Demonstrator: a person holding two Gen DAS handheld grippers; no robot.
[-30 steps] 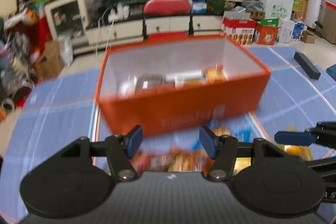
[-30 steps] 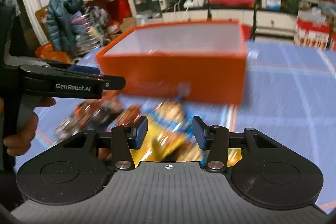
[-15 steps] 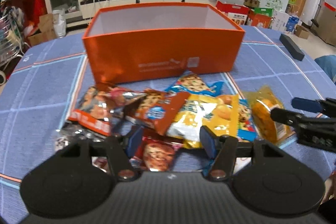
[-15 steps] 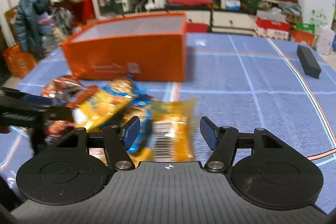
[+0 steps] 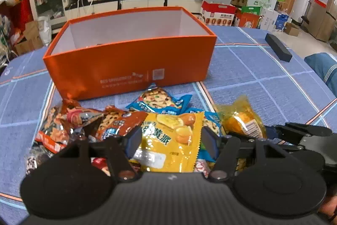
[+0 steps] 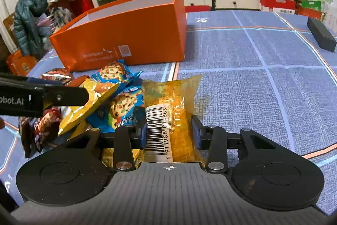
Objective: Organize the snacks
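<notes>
Snack pkts [image 5: 168, 136] heaped before orange box [image 5: 130, 69]

My left camera sits just behind my left tongs [image 5: 170, 140], low and close over the snack pile [image 5: 126, 125], angled down and facing the long side of the orange box [image 5: 130, 64]. My right camera, behind my right tongs [image 6: 169, 134], looks from further right at the box's [image 6: 126, 35] corner. Both views share the pile, the box and the blue surface [image 6: 242, 81].
</notes>
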